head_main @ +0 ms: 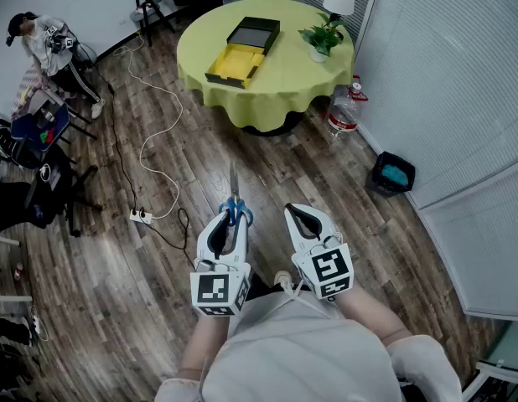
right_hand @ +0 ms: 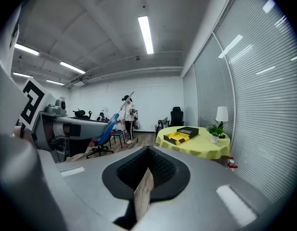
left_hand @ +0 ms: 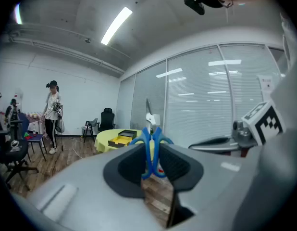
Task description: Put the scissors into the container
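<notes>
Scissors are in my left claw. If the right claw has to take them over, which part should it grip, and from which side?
On the scissors, probably the closed blades, just beyond the blue handles, coming in from the right. The left claw clamps the handles, while the blades stick out forward, free and narrow. The right claw sits empty alongside, on that side.

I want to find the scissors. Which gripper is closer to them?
Left. The left gripper is shut on the blue handles of the scissors; the right gripper is beside them, apart and empty.
</notes>
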